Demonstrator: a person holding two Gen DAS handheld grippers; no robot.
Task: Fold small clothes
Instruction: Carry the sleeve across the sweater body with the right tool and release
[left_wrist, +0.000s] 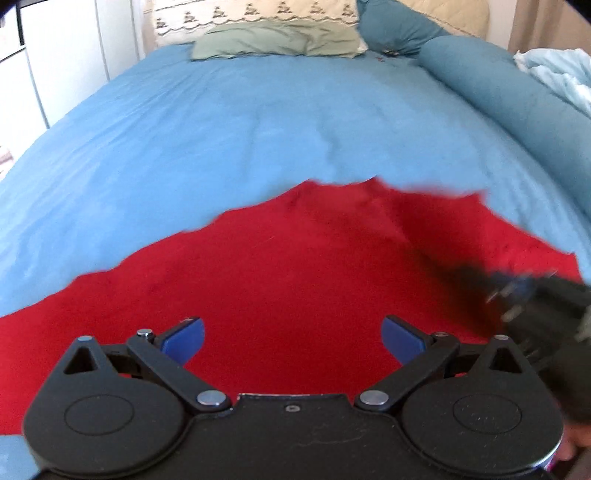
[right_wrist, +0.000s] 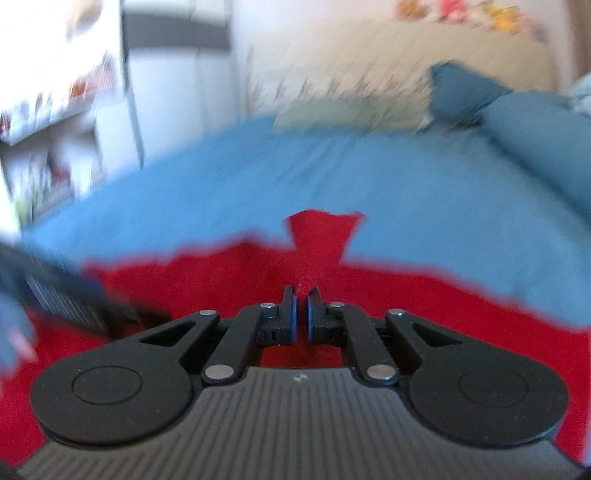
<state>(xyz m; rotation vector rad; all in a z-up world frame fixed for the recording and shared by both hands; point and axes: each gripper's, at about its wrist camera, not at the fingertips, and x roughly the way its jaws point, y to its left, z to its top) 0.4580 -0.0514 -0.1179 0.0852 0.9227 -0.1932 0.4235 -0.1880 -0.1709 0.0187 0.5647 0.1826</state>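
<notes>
A red garment (left_wrist: 288, 266) lies spread on the blue bedcover (left_wrist: 221, 122). My left gripper (left_wrist: 291, 338) hovers over it, jaws wide open with only red cloth showing beneath the gap. In the right wrist view my right gripper (right_wrist: 301, 299) is shut on a pinch of the red garment (right_wrist: 321, 240), and a flap of cloth stands up from between the pads. The right gripper (left_wrist: 532, 295) also shows as a dark blur at the right edge of the left wrist view. The left gripper appears blurred at the left of the right wrist view (right_wrist: 62, 291).
A green pillow (left_wrist: 277, 42) and a patterned pillow (left_wrist: 255, 16) lie at the head of the bed. A teal bolster (left_wrist: 491, 77) and a light blue blanket (left_wrist: 557, 74) run along the right side. White cupboards (left_wrist: 55, 62) stand to the left.
</notes>
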